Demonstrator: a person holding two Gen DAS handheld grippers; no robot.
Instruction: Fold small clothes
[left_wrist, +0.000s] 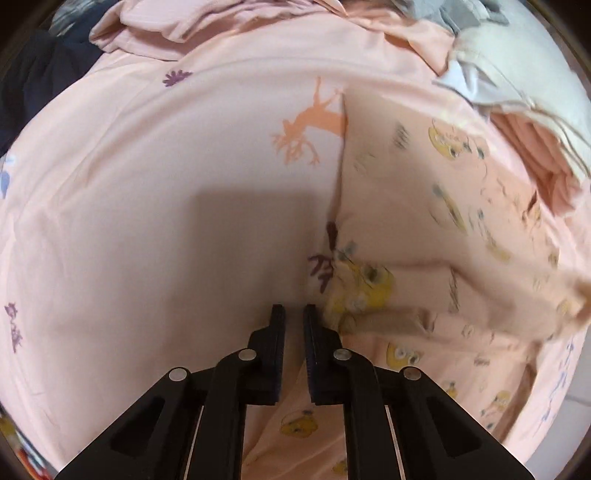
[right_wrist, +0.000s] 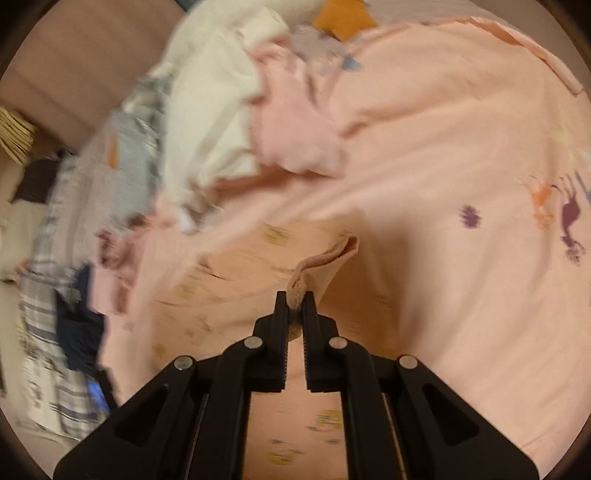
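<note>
Left claw (left_wrist: 294, 314) hangs low over the bedsheet (left_wrist: 147, 221), its jaws drawn close with only a narrow slit between them and nothing visibly caught there; whether it pinches any cloth lower down, I cannot tell. It sits just beside the near edge of the small peach garment (left_wrist: 424, 240), printed with yellow cartoon birds, which lies spread on the bed to its right. That position probably lets it pin or take the edge while the other hand works.

Further right, a heap of unfolded clothes (left_wrist: 517, 92) waits at the far side of the bed, well apart from the working patch.

Right claw (right_wrist: 295, 301) is clamped on a bunched hem (right_wrist: 325, 258) of the same garment, the cloth rolled into a ridge between its jaws and lifted off the sheet. Held by the hem like this, the fabric can likely be carried across as one layer for a fold. Blur suggests the cloth is moving.
</note>
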